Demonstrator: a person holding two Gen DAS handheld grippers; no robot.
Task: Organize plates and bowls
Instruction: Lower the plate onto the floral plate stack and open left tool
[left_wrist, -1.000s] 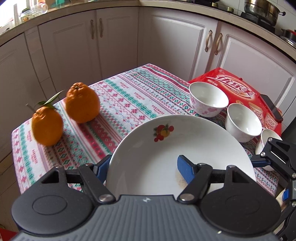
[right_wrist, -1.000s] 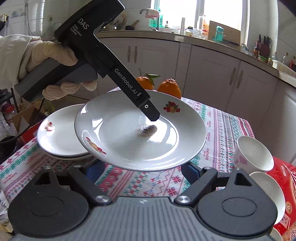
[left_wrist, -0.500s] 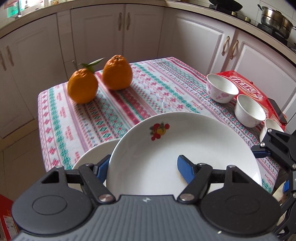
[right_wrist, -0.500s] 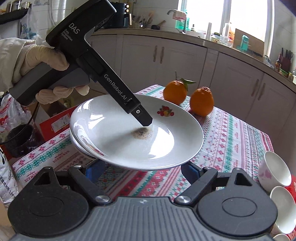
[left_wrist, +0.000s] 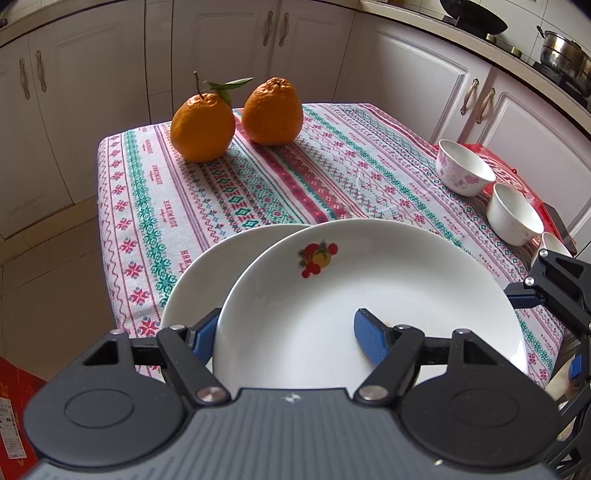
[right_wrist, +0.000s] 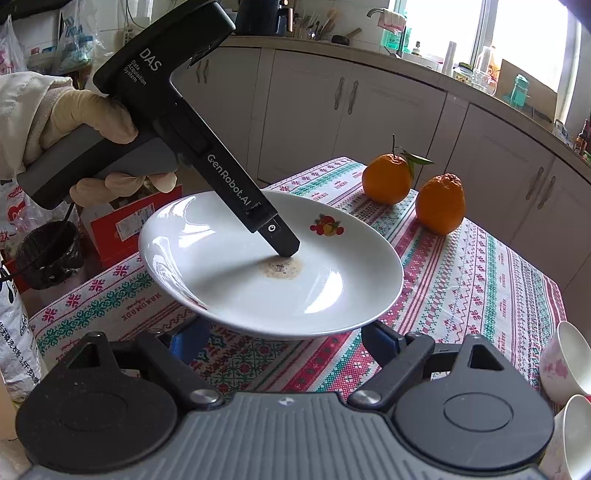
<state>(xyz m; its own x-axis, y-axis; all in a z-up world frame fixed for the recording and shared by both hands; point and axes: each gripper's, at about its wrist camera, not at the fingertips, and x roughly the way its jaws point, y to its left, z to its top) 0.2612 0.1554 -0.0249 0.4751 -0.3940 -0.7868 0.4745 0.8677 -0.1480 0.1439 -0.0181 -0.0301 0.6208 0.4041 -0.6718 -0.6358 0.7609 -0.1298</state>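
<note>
Gripping plate (left_wrist: 369, 295), left claw (left_wrist: 288, 332) clamped, right claw (right_wrist: 284, 339) open empty, 2 oranges (left_wrist: 203, 125) beyond

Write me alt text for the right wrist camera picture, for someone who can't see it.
A gloved hand holds the left hand-held gripper, which grips a white fruit-print plate with a brown stain, above a patterned tablecloth. Two oranges sit behind it, bowls at the right edge, and the right hand-held gripper, open, fills the foreground.
</note>
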